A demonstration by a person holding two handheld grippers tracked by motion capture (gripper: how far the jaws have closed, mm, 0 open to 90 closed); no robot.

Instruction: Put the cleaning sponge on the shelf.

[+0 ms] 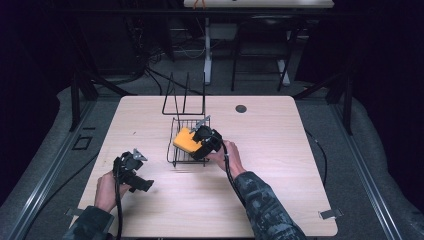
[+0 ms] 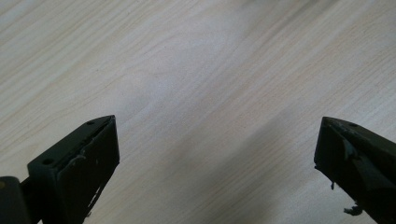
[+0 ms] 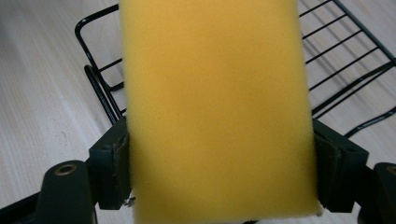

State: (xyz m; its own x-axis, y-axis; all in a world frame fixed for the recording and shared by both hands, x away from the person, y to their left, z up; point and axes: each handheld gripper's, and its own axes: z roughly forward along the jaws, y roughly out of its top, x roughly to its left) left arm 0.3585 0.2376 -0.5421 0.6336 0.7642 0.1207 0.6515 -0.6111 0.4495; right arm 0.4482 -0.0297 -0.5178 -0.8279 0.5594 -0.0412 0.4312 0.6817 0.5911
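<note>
A yellow sponge (image 1: 185, 139) hangs over the black wire rack (image 1: 176, 150) at the table's middle, held by my right gripper (image 1: 199, 142). In the right gripper view the sponge (image 3: 215, 107) is pinched between both pads (image 3: 114, 168), with the wire rack (image 3: 345, 51) beneath and behind it. My left gripper (image 1: 142, 185) rests low over the bare wood at the front left, a hand around it. In the left gripper view its jaws stand wide apart, the left gripper (image 2: 217, 154) holding nothing over plain tabletop.
The wooden table (image 1: 270, 165) has a small dark round hole (image 1: 241, 108) at the back right. Tall black wire uprights (image 1: 184, 97) rise behind the rack. Dark floor, cables and table legs lie beyond the far edge.
</note>
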